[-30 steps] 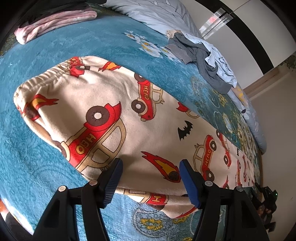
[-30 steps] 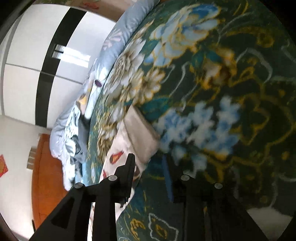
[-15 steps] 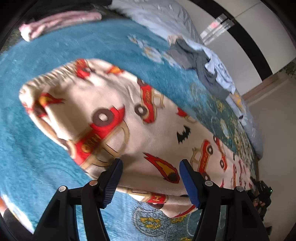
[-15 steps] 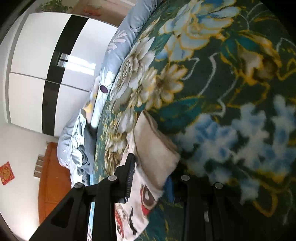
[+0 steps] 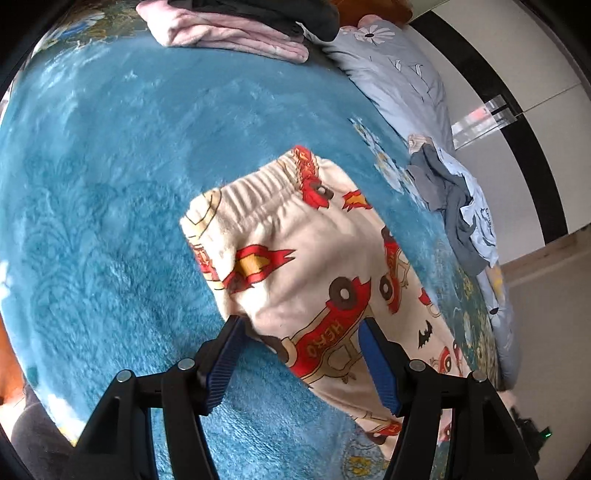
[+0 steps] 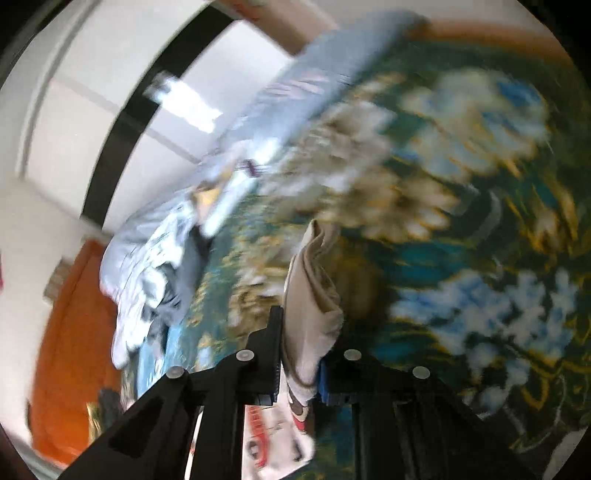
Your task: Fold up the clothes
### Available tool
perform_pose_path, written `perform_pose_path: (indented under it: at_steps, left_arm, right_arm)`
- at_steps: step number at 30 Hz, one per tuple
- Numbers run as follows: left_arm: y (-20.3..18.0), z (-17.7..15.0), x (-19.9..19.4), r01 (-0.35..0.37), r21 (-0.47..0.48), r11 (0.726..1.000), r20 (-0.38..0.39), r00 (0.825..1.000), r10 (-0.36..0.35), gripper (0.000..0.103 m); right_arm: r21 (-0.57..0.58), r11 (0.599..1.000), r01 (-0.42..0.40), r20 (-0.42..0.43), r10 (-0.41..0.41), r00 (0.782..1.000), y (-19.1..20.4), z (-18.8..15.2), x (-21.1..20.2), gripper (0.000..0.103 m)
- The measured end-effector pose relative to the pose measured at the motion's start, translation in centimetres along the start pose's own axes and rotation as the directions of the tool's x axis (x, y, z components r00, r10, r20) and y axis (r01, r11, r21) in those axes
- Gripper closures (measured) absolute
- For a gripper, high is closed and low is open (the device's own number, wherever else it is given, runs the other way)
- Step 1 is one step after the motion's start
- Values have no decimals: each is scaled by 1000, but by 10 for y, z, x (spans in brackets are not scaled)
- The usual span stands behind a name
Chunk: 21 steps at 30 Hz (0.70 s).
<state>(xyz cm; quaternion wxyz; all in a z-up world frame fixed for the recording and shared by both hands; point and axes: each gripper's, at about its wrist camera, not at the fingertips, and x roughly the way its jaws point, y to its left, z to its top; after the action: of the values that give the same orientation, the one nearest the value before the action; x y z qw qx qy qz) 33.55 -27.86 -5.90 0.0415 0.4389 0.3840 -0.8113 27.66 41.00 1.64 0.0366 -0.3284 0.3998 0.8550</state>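
Cream pyjama trousers [image 5: 314, 273] printed with red cars and flames lie on a blue plush blanket [image 5: 110, 184], waistband toward the far left. My left gripper [image 5: 301, 354] stands open, its blue pads on either side of the trousers' near edge below the waistband. In the right wrist view, my right gripper [image 6: 301, 363] is shut on the cuff end of the trousers [image 6: 312, 295], which sticks up bunched between the pads, above the flowered blanket [image 6: 461, 221]. That view is blurred.
A folded pink garment [image 5: 229, 33] with dark clothes on it lies at the far edge. A grey and pale blue heap of clothes [image 5: 454, 199] sits on the right, beside a grey duvet [image 5: 399, 70]. An orange headboard [image 6: 70, 332] and white wardrobe doors [image 6: 92, 92] stand behind.
My left gripper has slid along the trousers toward the waistband end. My right gripper has closed on the cuff end and lifted it, with the view swinging.
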Motion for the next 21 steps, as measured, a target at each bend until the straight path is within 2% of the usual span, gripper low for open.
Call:
perform_pose_path:
  at_steps: [5, 11, 16, 21]
  left_arm:
    - [-1, -3, 0, 0, 12, 1000, -14, 1000, 0, 35]
    - [8, -4, -7, 13, -19, 1000, -15, 1000, -13, 35]
    - [12, -4, -15, 9, -29, 1000, -1, 1000, -9, 35]
    - [18, -5, -18, 10, -49, 999, 4, 1000, -10, 35]
  right_arm:
    - [-212, 972, -103, -58, 93, 994, 79, -24, 6, 87]
    - [-329, 909, -255, -187, 202, 961, 151, -82, 36, 87]
    - [-456, 838, -300, -309, 167, 936, 192, -152, 61, 87]
    - [-549, 759, -350, -420, 111, 901, 224, -218, 83, 87]
